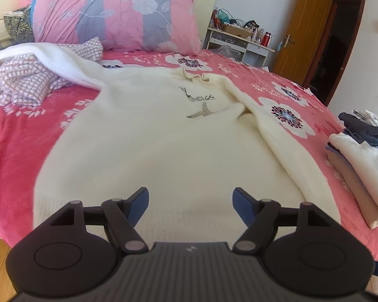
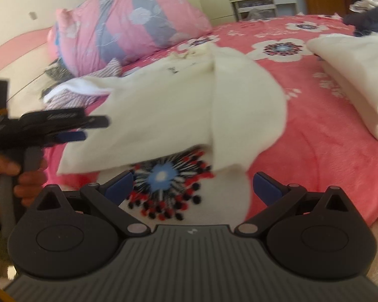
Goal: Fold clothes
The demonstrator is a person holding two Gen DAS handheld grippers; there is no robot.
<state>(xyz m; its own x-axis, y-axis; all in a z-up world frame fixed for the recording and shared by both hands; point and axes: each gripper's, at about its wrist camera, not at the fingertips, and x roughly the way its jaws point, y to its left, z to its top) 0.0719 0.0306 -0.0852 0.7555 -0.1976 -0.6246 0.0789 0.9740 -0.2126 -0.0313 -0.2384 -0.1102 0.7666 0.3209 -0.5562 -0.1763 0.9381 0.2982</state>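
Cream sweater [image 1: 148,136] lies flat on the pink bed [image 1: 15,136], front up w/ a small bird print [image 1: 199,100] on the chest. Long axis runs away from the left cam: hem nearest the camera, collar [image 1: 192,76] at the far end toward the quilt [image 1: 113,12]. In right wrist view its right side is folded over the body, straight fold edge running hem to collar; one sleeve trails off left over a checked garment [image 1: 20,83].

Left gripper [image 1: 191,196]: jaws well apart, not at full spread, nothing between the blue pads [image 1: 242,202]; it hangs over the hem, contact w/ fabric can't be told. In right view it shows from the side, blurred, at the sweater's left edge, a hand [image 2: 15,181] on its grip.

Right gripper [image 2: 192,183]: jaws at widest, empty, over a flower print [image 2: 163,176] on the bed just short of the hem, not touching the sweater.

Beyond: folded stack [image 1: 360,161] w/ dark clothes on top at the bed's right edge, well apart from the sweater. Cluttered white shelf [image 1: 239,42] and brown door [image 1: 312,30] behind the bed.
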